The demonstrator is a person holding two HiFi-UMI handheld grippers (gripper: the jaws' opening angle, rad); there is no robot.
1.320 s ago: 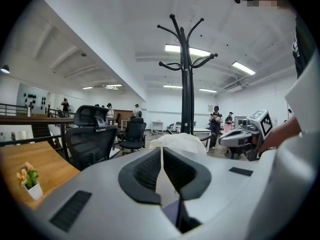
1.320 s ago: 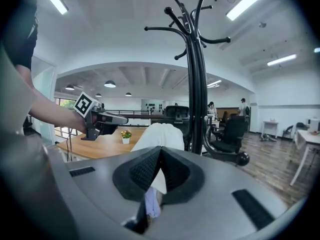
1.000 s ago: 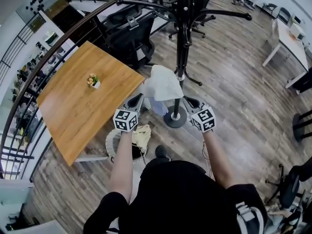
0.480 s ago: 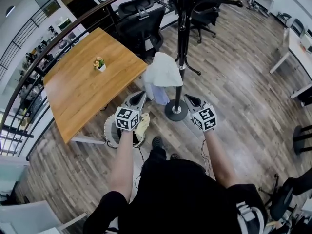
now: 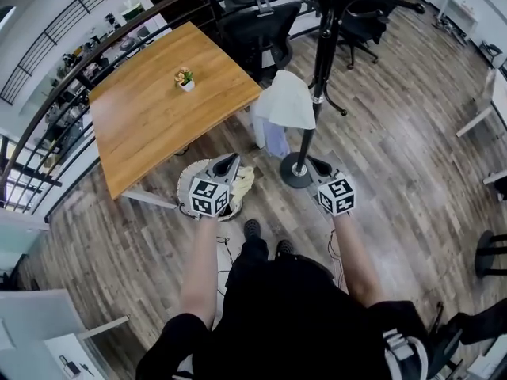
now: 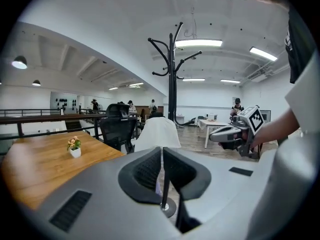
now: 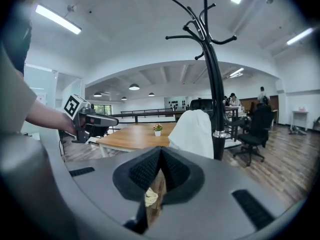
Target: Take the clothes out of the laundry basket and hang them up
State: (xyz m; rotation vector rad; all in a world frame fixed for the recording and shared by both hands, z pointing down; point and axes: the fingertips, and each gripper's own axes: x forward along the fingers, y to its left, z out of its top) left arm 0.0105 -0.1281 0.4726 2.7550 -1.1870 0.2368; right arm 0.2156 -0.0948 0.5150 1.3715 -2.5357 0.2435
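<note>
Standing over the laundry basket (image 5: pixel 187 184), the person is holding out the left gripper (image 5: pixel 229 159) and right gripper (image 5: pixel 310 162), both pairs of jaws pressing together on nothing. A cream garment (image 5: pixel 242 182) is lying in the basket, low beside the left jaws. A white garment (image 5: pixel 287 101) is hanging on the coat stand (image 5: pixel 321 70) straight ahead of both jaws.

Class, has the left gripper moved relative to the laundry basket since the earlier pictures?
Yes: the left gripper drew back from the coat stand, over the laundry basket.
</note>
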